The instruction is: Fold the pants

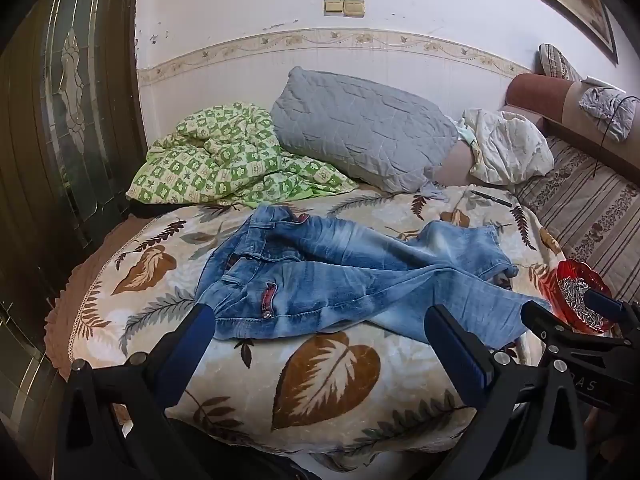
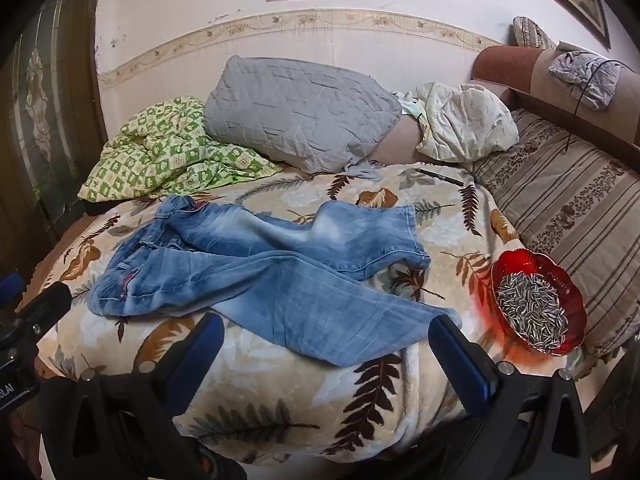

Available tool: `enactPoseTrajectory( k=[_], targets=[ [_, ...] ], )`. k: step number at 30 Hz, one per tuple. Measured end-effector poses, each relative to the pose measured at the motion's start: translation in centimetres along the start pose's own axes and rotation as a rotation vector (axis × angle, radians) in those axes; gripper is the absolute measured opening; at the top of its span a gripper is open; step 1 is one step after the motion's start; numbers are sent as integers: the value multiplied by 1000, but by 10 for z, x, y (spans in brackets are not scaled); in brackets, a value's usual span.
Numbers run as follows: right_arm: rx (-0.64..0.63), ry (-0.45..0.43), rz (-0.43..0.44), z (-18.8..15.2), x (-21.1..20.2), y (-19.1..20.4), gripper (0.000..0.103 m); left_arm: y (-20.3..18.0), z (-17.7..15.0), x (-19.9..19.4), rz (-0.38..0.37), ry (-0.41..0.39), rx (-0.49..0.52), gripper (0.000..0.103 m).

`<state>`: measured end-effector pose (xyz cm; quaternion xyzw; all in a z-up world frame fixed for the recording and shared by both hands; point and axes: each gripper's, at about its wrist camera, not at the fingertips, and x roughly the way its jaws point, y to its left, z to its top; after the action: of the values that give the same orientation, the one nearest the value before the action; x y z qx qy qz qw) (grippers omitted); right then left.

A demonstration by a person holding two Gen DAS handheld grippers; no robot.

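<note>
A pair of light blue jeans (image 1: 340, 280) lies crumpled on a leaf-patterned blanket (image 1: 328, 376), waistband at the left, legs spread to the right and crossing. It also shows in the right wrist view (image 2: 280, 272). My left gripper (image 1: 320, 320) is open and empty, hovering just in front of the jeans' near edge. My right gripper (image 2: 328, 332) is open and empty, its fingers on either side of the near leg's hem. The right gripper also shows in the left wrist view (image 1: 568, 312), at the right.
A red glass bowl of sunflower seeds (image 2: 536, 308) sits on the bed right of the jeans. A grey pillow (image 2: 296, 116), a green checked quilt (image 2: 168, 152) and a white bundle (image 2: 464, 124) lie behind. A pen (image 2: 440, 177) lies near the pillow. A striped sofa cushion (image 2: 568, 200) is at right.
</note>
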<state>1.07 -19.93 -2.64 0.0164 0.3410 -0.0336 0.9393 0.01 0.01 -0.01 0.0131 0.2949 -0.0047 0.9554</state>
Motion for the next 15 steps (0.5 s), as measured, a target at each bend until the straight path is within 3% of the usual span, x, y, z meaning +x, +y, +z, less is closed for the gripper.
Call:
enactPoseTrajectory(
  k=[15],
  targets=[
    [2,13,-6,0,3,2,103,-3,-4,2,0,4,-2,103]
  ],
)
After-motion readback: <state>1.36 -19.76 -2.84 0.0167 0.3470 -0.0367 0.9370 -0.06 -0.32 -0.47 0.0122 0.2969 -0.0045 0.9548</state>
